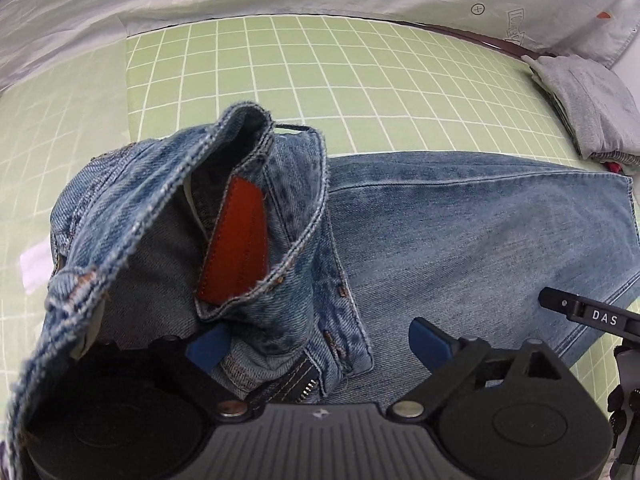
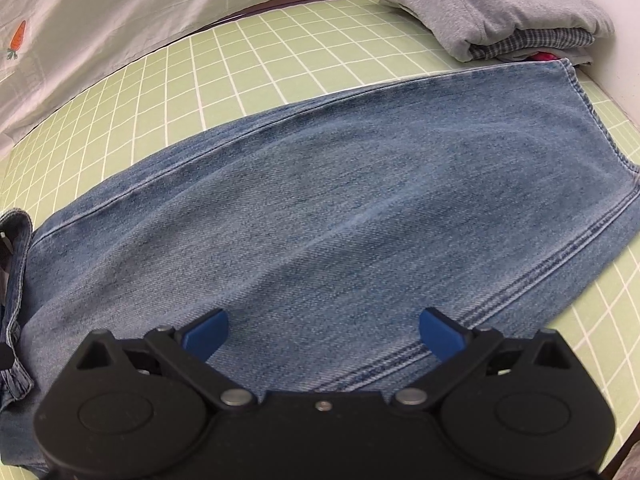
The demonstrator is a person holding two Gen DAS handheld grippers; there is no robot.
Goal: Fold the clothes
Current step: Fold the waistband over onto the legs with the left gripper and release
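A pair of light blue jeans [image 2: 340,184] lies flat on the green grid mat [image 2: 224,60], legs stretched to the right. In the left wrist view the waistband end [image 1: 224,216] is bunched up and lifted, showing a red-brown leather patch [image 1: 236,240] and the zipper. My left gripper [image 1: 320,344] is open, its left blue pad under the draped waistband, its right pad over the flat denim [image 1: 480,232]. My right gripper [image 2: 324,336] is open and empty just above the jeans leg near its lower seam.
A stack of folded clothes, grey on top [image 2: 500,4], sits at the mat's far right corner and shows in the left wrist view [image 1: 592,108]. A white sheet with a carrot print [image 2: 100,12] lies behind the mat. The right gripper's body [image 1: 600,316] shows at the left view's right edge.
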